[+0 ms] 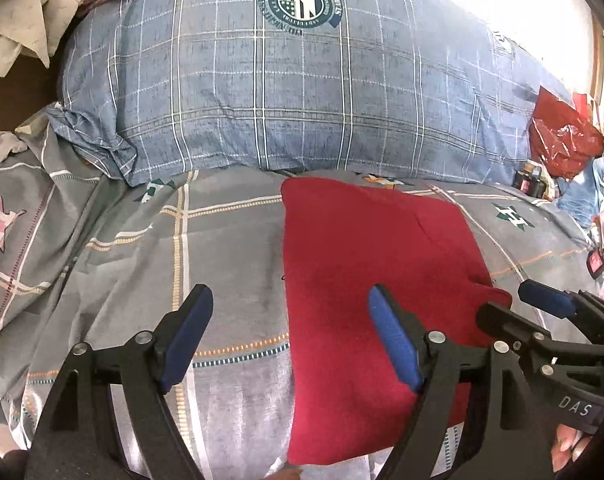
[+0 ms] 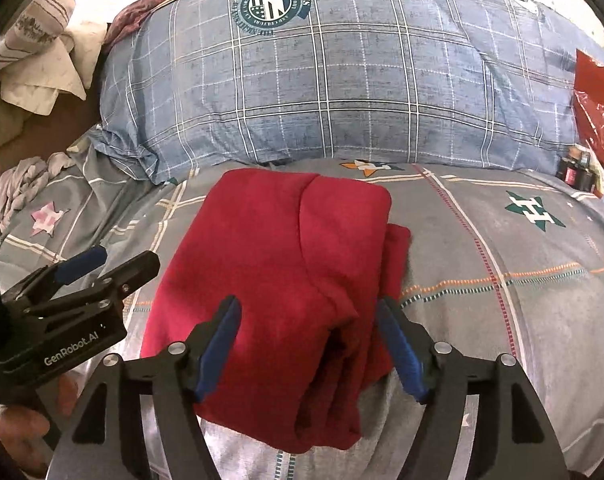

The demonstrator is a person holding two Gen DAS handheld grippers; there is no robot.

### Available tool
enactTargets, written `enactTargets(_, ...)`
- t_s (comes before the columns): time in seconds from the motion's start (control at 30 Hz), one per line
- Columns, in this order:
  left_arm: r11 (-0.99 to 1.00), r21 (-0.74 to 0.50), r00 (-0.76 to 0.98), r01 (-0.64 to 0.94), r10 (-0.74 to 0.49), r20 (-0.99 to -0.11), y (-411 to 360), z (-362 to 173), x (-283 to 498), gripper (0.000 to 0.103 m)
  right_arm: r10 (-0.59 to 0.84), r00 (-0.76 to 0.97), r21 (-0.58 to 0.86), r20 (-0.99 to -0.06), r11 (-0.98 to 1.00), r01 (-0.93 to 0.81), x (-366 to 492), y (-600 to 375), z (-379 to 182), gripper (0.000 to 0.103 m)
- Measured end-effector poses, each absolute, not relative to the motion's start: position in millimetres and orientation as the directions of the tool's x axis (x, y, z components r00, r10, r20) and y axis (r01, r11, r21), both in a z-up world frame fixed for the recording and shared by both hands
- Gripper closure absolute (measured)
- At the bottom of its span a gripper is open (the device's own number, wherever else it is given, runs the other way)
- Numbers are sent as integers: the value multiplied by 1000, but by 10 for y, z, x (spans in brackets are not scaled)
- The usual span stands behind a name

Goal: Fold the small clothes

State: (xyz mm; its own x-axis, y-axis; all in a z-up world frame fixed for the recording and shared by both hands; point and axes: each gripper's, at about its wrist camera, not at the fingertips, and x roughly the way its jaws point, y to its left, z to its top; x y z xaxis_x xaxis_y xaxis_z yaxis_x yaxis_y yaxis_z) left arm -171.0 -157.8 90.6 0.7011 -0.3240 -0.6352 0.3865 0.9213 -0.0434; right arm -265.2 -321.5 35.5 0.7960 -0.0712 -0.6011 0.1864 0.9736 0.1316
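A red garment [image 1: 362,240] [image 2: 270,248] lies folded into a thick rectangle on the grey plaid bed sheet [image 1: 230,248] [image 2: 502,248], with several layers stacked at its near right edge. My left gripper [image 1: 290,294] [image 2: 126,258] is open over the garment's left edge, its right pad above the red cloth and its left pad above the sheet. My right gripper [image 2: 308,304] [image 1: 508,300] stands open above the garment's near right corner. The cloth lies below and between its blue pads, which do not press on it.
A large blue plaid pillow [image 1: 262,100] [image 2: 322,92] lies right behind the garment. Crumpled pale cloths [image 1: 22,20] [image 2: 42,52] sit at the far left. A red plastic bag [image 1: 562,140] [image 2: 598,108] and dark jars [image 1: 530,182] [image 2: 578,172] stand at the far right.
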Motion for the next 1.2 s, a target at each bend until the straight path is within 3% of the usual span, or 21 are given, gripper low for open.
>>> enactTargets(0.63, 929, -63, 697, 366, -318, -643, -1504, 810, -1634, 23, -91, 781, 124, -617, 969, 211, -2564, -3194, 315, 20)
enactTargets(1.2, 931, -14, 721, 365, -292, -629, -1527, 787, -1629, 23, -66, 762, 134, -644, 971, 197, -2459, -3178, 223, 20)
